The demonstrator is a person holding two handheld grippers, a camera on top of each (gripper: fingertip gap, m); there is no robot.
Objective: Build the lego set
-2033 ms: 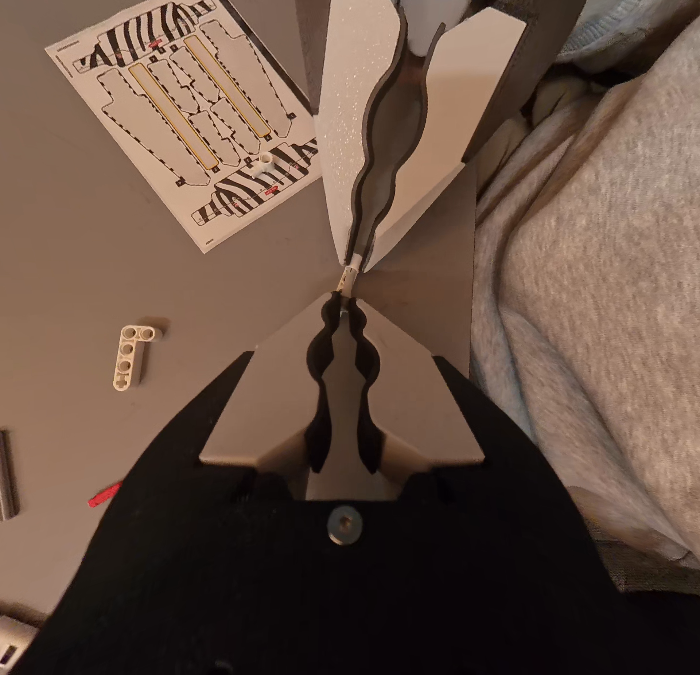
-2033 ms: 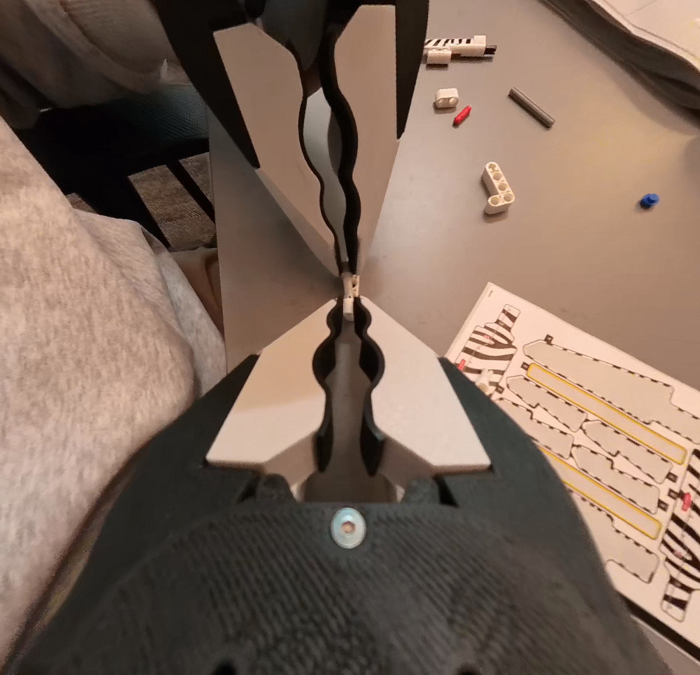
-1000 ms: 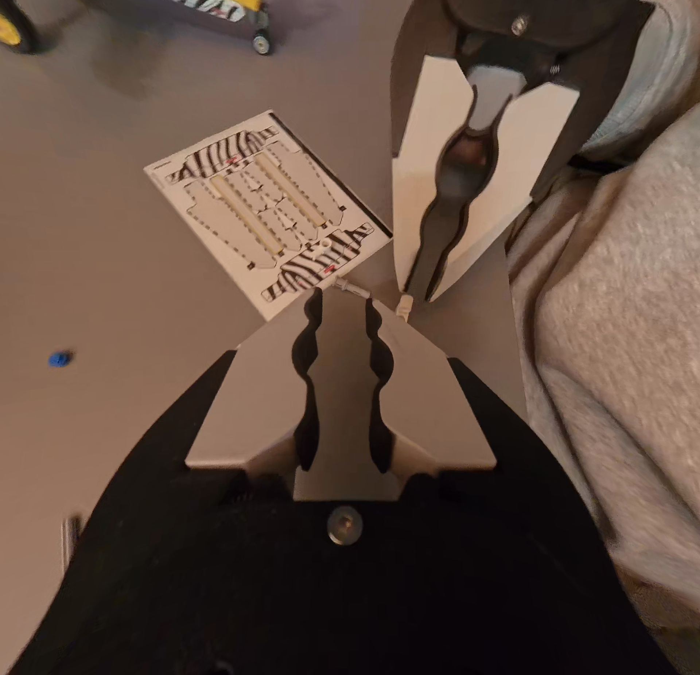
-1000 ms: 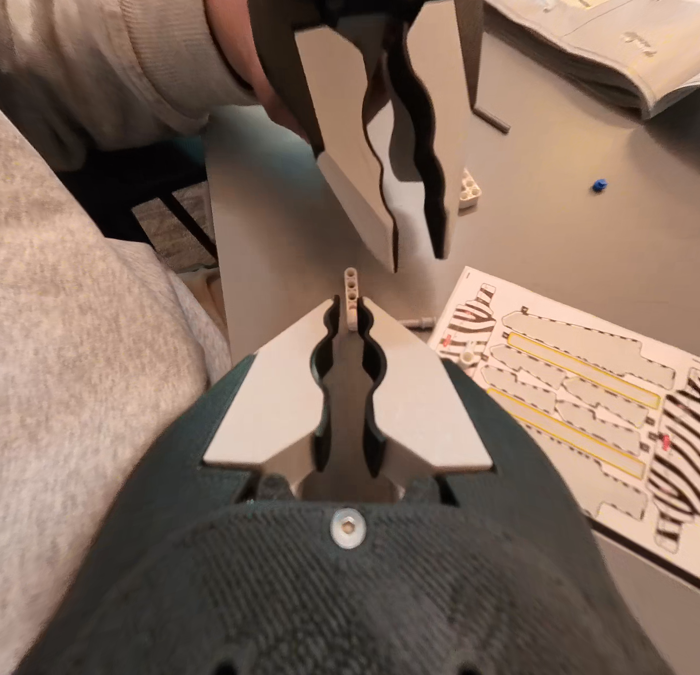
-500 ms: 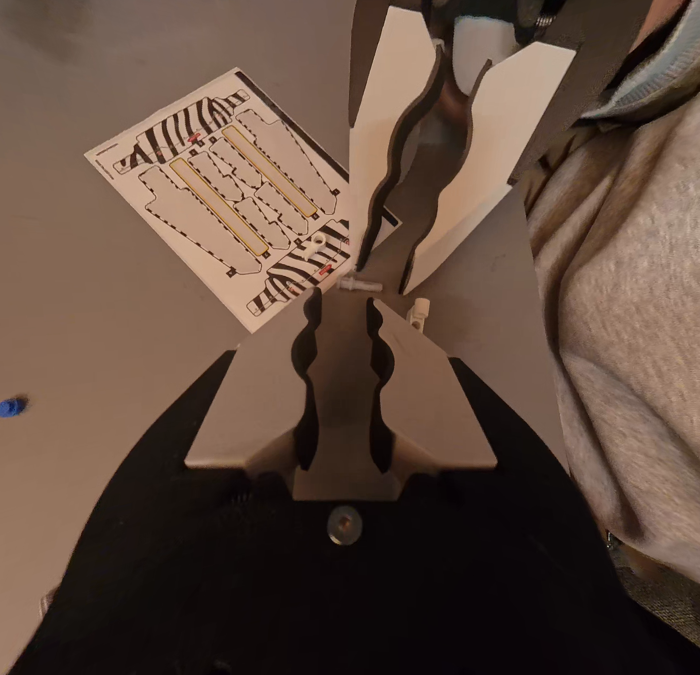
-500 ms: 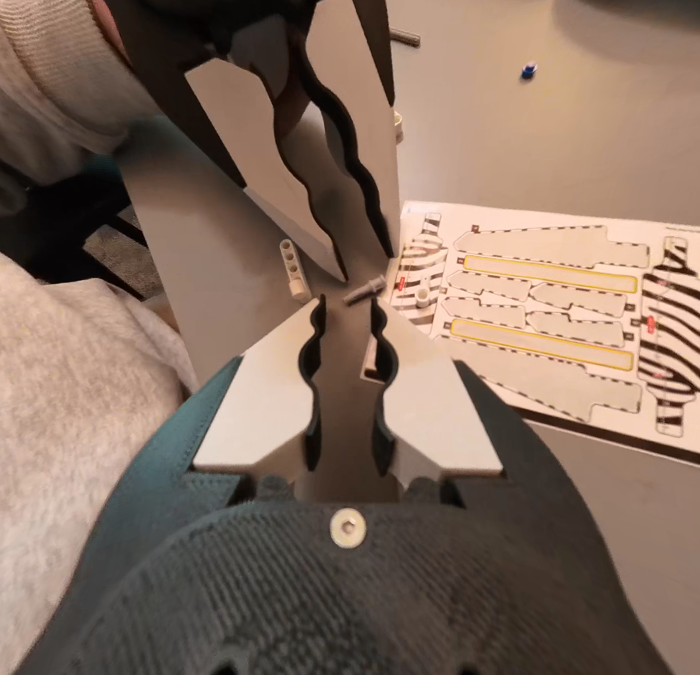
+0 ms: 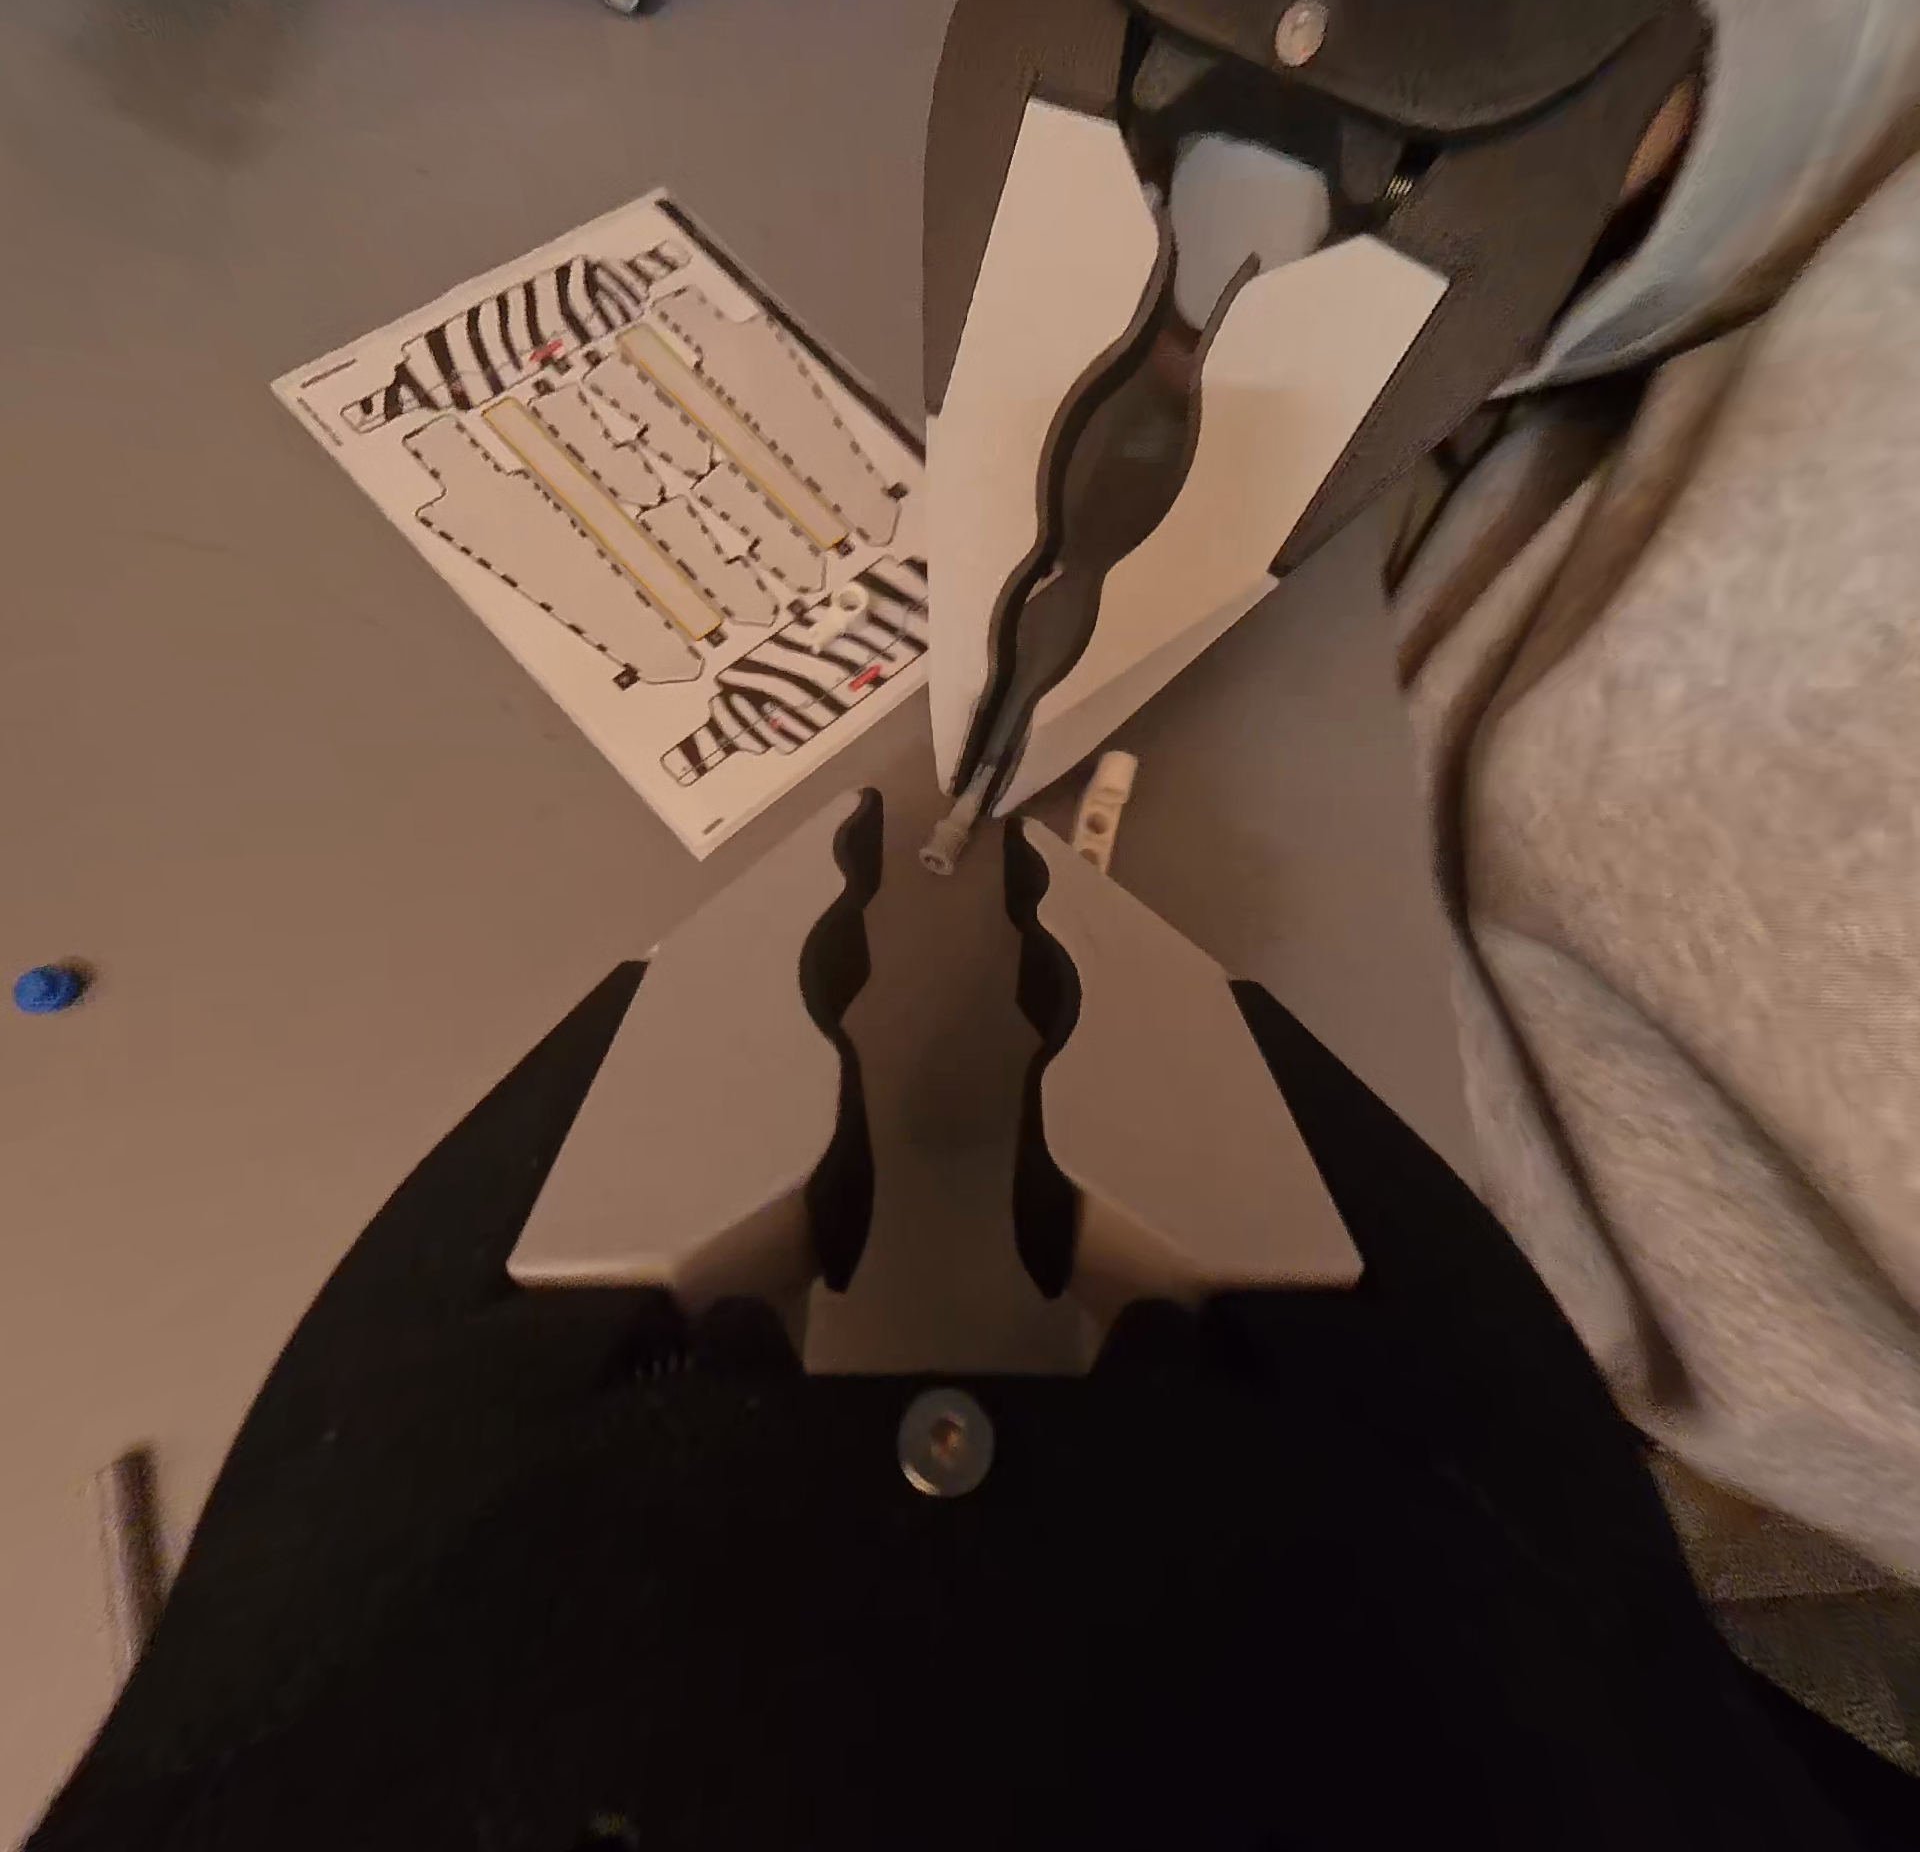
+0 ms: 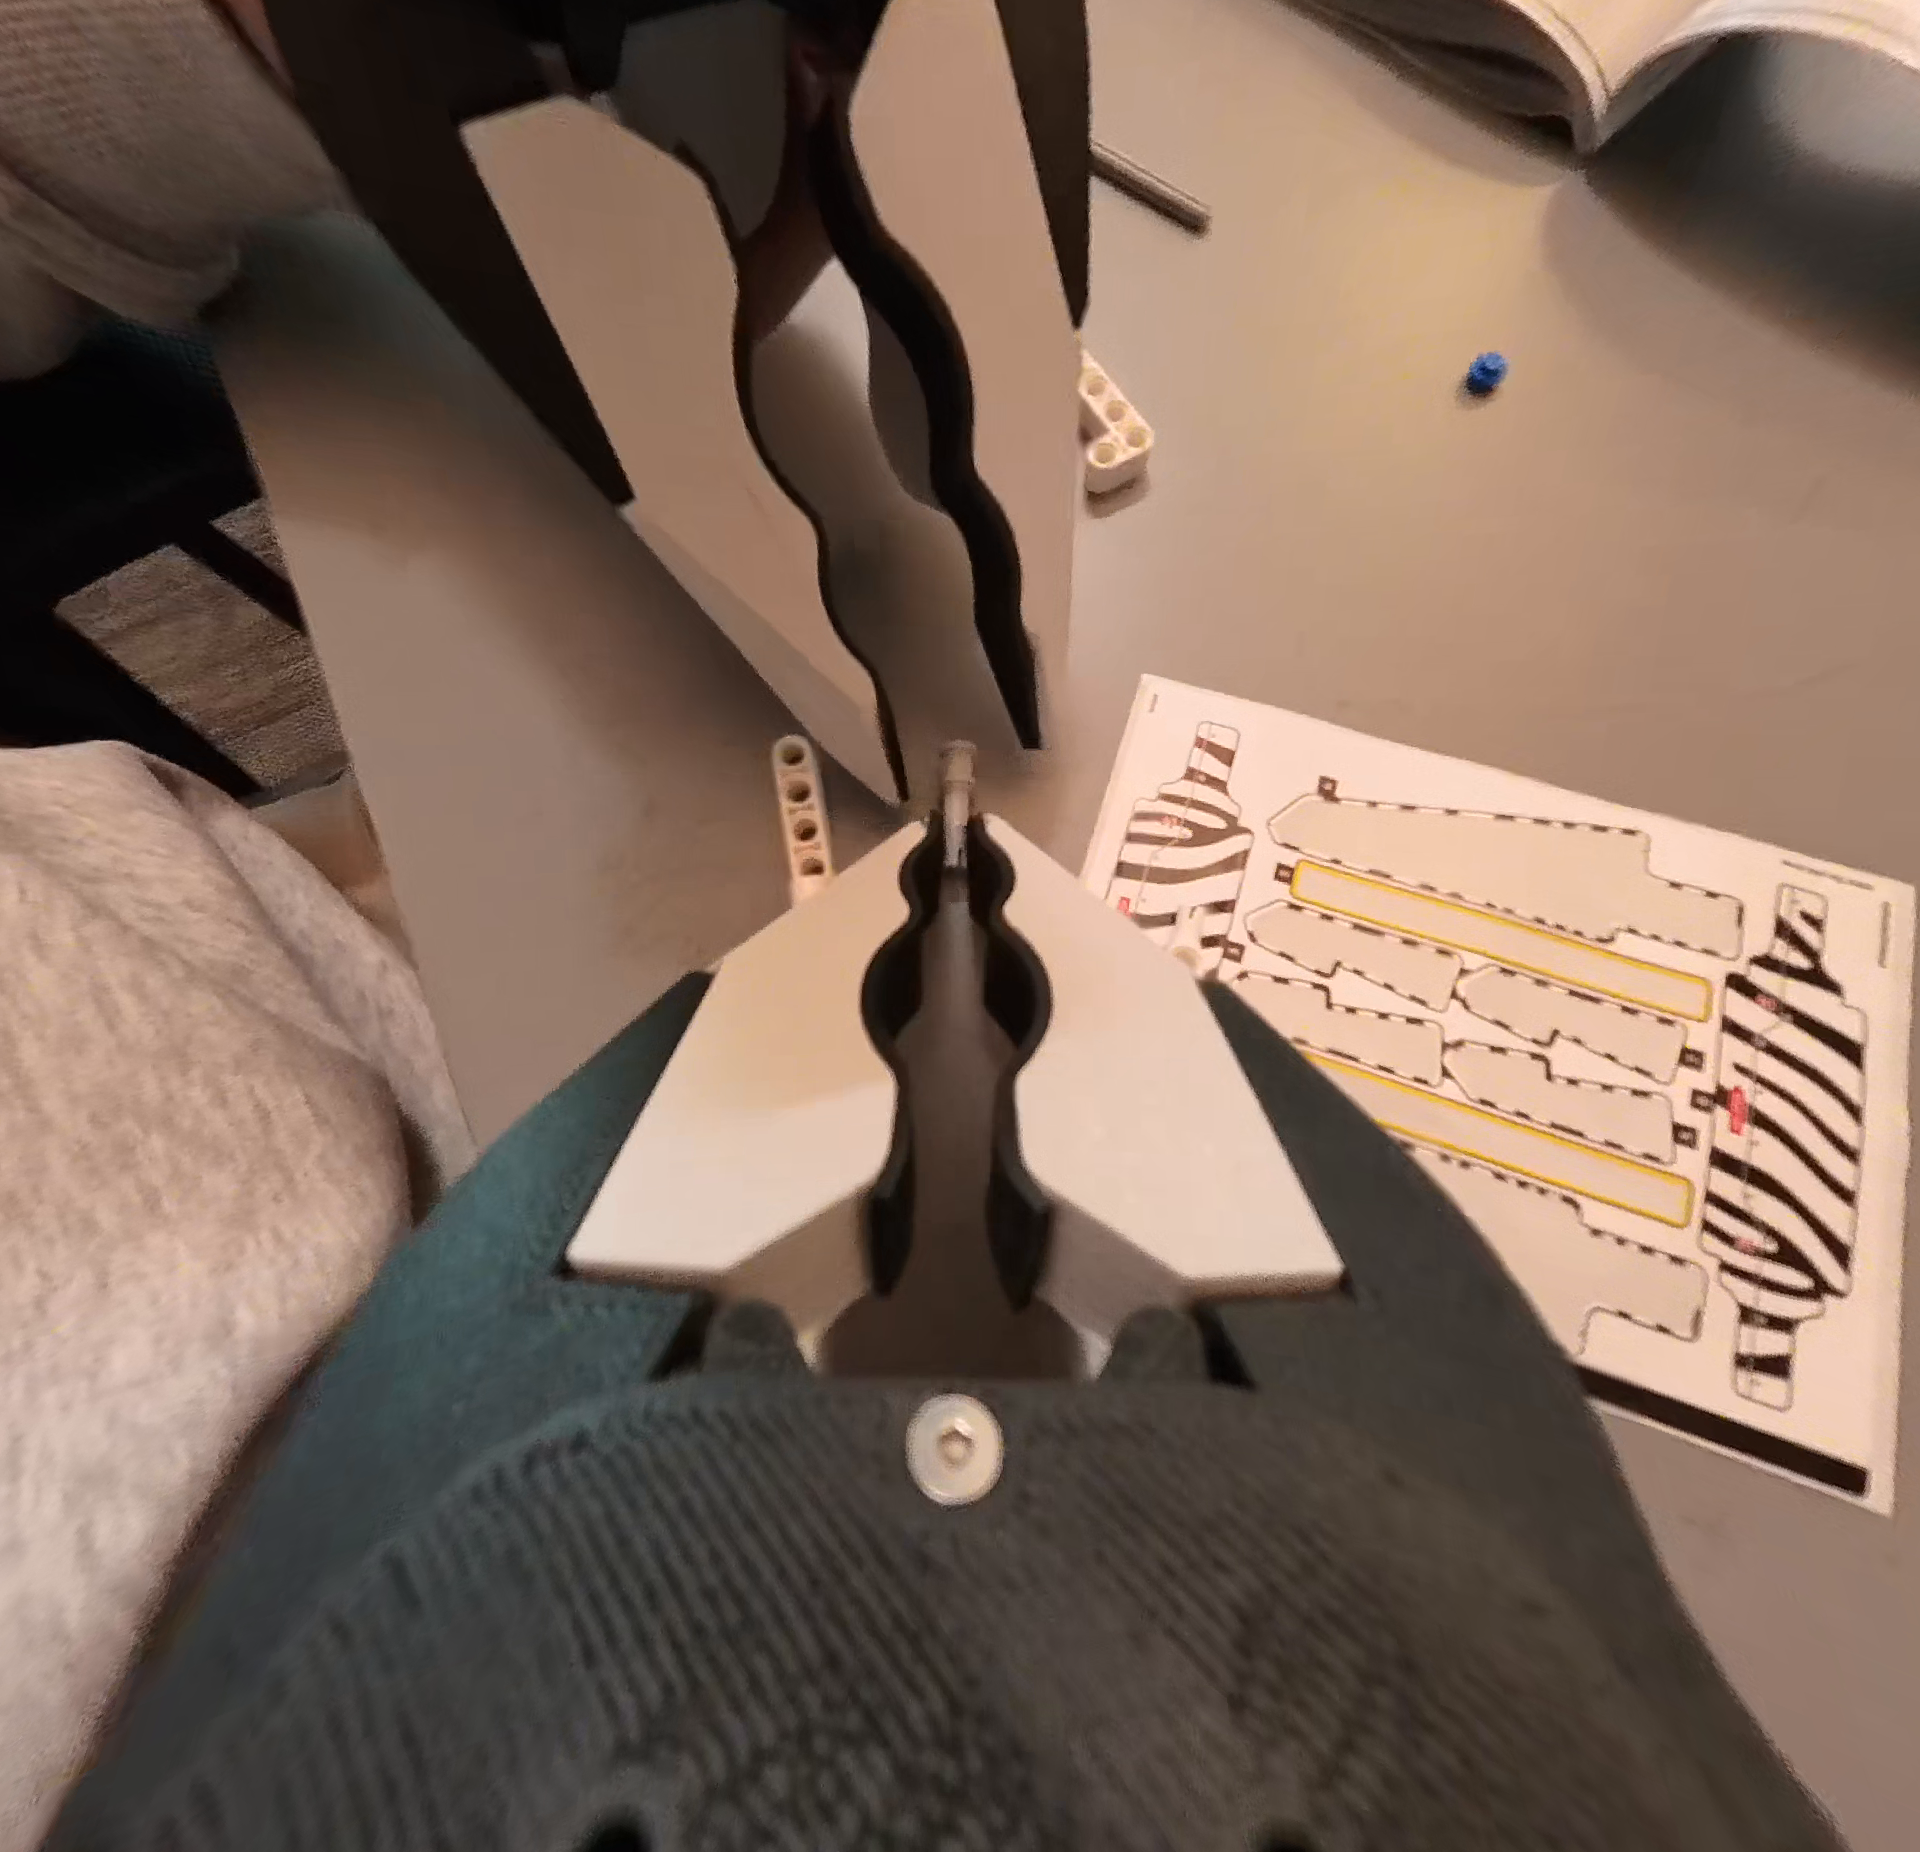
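Observation:
My right gripper [image 8: 956, 834] is shut on a small grey pin [image 8: 956, 779] that sticks out past its tips. In the left wrist view the right gripper [image 7: 977, 794] comes down from above, holding the pin [image 7: 948, 838]. My left gripper [image 7: 945, 831] is open and empty, its fingers either side of the pin's free end; it also shows in the right wrist view [image 8: 961, 758]. A short white beam with holes [image 8: 802, 815] lies on the grey table beside both grippers, and shows in the left wrist view [image 7: 1104, 805].
A zebra-striped sticker sheet [image 8: 1507, 1054] lies flat nearby, with a small white piece [image 7: 842, 613] on it. A white L-shaped beam [image 8: 1117, 420], a blue stud [image 8: 1486, 370], a dark axle [image 8: 1153, 187] and an open booklet [image 8: 1621, 5] lie farther off. A grey sleeve [image 7: 1683, 867] borders the table edge. The grippers are tip to tip, or close to it.
The right gripper set the white beam down, then shut on the grey pin that lay on the table and lifted it. The left gripper stayed open and moved around the pin's end.

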